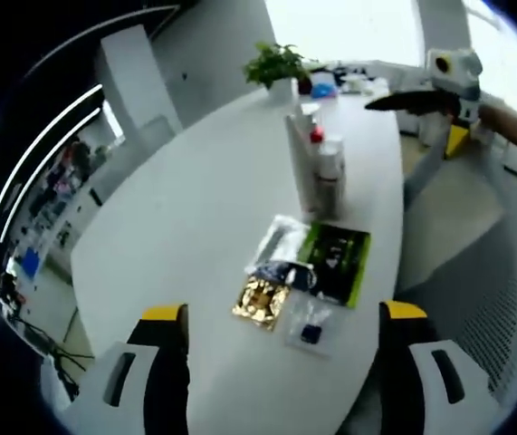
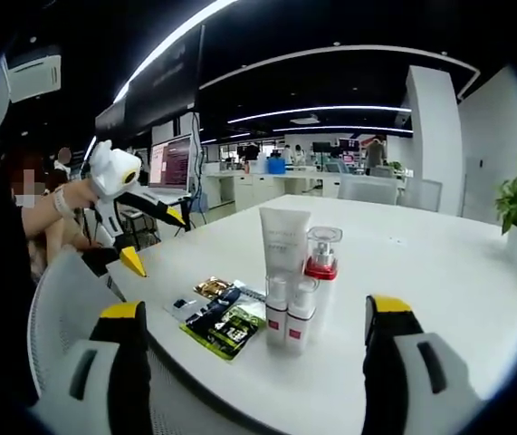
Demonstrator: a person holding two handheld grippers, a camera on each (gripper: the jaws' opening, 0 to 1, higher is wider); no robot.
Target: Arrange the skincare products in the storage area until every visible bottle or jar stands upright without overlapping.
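We see the skincare products gathered near the middle of the white table point(image 2: 439, 272): a tall white tube point(image 2: 284, 243) standing on its cap, a clear bottle with a red collar point(image 2: 320, 256) just beside it, and two small white bottles point(image 2: 290, 317) in front, all upright with their long axes vertical. Flat sachets point(image 2: 217, 317) lie on the table to the left of this cluster in the right gripper view.

Our right gripper point(image 2: 253, 349) has its fingers spread wide with nothing between them, and the small bottles sit straight ahead, near the gap between the fingers. Our left gripper point(image 1: 285, 349) is likewise wide open and empty; from it, the sachets point(image 1: 308, 272) lie nearest and the bottles point(image 1: 317, 172) stand beyond them, farther up the table.

We judge the right gripper the nearer one to the bottles, facing them squarely, so any nudge apart would suit it best.
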